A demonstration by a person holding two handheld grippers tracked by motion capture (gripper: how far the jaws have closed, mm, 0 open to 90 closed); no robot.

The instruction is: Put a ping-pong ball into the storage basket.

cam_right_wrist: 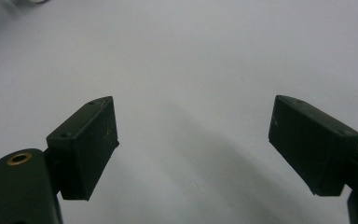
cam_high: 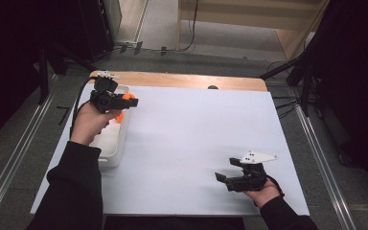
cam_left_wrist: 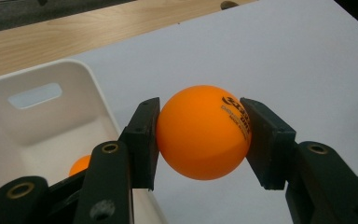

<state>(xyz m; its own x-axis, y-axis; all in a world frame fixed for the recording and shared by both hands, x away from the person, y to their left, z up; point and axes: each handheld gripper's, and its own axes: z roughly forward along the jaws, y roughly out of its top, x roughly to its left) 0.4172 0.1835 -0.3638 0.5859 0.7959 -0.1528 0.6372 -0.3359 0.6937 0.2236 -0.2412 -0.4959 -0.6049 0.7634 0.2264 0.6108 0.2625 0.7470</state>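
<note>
My left gripper (cam_high: pixel 130 99) is shut on an orange ping-pong ball (cam_left_wrist: pixel 203 132) with black print, held above the right rim of a white bin (cam_high: pixel 112 153) at the table's left. The same ball (cam_high: pixel 129 96) shows at the jaw tips in the high view. A second orange ball (cam_left_wrist: pixel 80 164) lies inside the bin (cam_left_wrist: pixel 37 135), and it peeks out under my hand as a ball (cam_high: pixel 119 117) in the high view. My right gripper (cam_high: pixel 225 168) hovers open over the white table near the front right, its pads (cam_right_wrist: pixel 86 144) wide apart with nothing between them.
The white tabletop (cam_high: pixel 191 139) has a wooden strip (cam_high: pixel 187 80) along its far edge. Dark stands and cables flank the table on the floor. The bin (cam_high: pixel 112 153) sits along the table's left edge.
</note>
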